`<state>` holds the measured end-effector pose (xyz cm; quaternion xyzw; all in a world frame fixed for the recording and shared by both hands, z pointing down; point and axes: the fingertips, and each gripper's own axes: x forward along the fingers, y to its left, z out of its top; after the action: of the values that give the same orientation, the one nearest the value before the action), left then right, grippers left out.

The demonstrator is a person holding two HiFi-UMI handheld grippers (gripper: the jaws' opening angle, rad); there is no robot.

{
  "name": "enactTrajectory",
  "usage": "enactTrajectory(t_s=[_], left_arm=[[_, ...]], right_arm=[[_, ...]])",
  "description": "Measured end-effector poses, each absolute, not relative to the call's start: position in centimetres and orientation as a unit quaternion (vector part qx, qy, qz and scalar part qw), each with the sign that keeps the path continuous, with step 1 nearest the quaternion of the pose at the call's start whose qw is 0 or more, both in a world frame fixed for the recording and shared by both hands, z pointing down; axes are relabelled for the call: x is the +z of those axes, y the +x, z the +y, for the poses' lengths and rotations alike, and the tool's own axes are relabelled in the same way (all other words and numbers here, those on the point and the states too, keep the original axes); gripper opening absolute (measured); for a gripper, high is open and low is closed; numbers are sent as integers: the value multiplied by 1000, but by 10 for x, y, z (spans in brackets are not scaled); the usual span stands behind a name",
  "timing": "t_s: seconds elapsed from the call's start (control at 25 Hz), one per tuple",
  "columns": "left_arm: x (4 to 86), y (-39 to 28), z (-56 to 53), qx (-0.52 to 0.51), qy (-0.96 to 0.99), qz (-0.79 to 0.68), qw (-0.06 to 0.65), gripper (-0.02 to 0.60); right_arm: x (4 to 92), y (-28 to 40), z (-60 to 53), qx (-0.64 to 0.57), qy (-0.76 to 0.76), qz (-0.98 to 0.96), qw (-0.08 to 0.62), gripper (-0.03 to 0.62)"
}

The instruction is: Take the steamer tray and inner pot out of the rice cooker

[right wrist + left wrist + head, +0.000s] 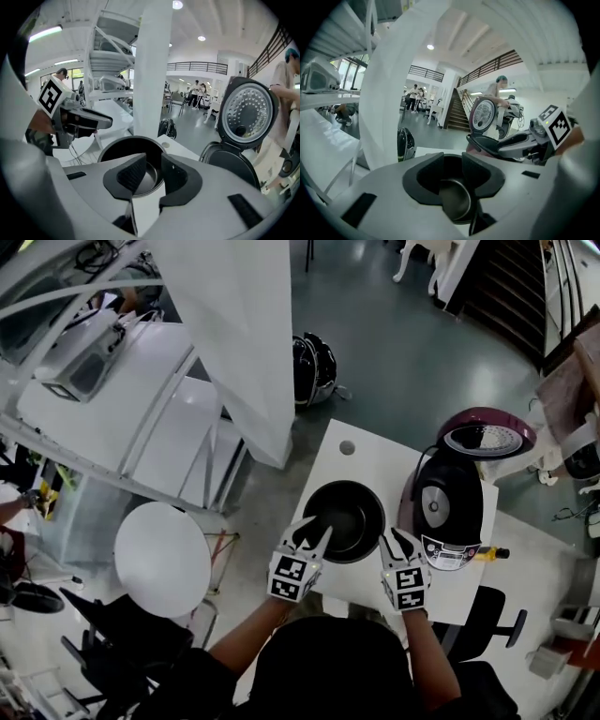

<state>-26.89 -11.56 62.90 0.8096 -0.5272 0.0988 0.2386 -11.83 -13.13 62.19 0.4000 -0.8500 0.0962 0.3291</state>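
Two empty, released grippers, left gripper and right gripper, flank the dark round metal inner pot; it is likely rigid and slick, best pinched at opposite rims.

A white table is set on a grey-green floor. A small round hole is cut near its far left corner. A yellow-and-black item, too small to be identified, is seen at its right edge. A black swivel chair is placed just beside the near right corner. Beyond the far left corner a broad white pillar is planted, with a glossy black helmet-like object on the floor beside it. To the left, a round white tabletop and white shelving carrying a grey boxy device are found. A dark staircase is seen at the far right, and several people are seen far back in the hall.
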Motion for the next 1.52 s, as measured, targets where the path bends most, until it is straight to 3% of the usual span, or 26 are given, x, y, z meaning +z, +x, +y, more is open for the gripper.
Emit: enactTrajectory(t_s=[0.12, 0.28, 0.76, 1.04, 1.24, 1.52], left_arm=[[613, -248, -106, 77, 820, -517, 234, 67], [585, -214, -82, 46, 835, -502, 221, 14], [537, -84, 19, -1, 833, -511, 213, 9], [515, -21, 97, 3, 815, -556, 164, 9], [501, 11, 141, 21, 827, -545, 136, 9], [491, 7, 143, 17, 828, -548, 117, 9]], right_arm=[[597, -98, -112, 107, 425, -854, 279, 33], [567, -65, -79, 144, 452, -855, 208, 3], [518, 110, 21, 107, 504, -844, 149, 2], [510, 215, 90, 102, 518, -839, 131, 0], [498, 260, 122, 95, 540, -829, 111, 0], [478, 273, 141, 74, 564, -817, 91, 0]])
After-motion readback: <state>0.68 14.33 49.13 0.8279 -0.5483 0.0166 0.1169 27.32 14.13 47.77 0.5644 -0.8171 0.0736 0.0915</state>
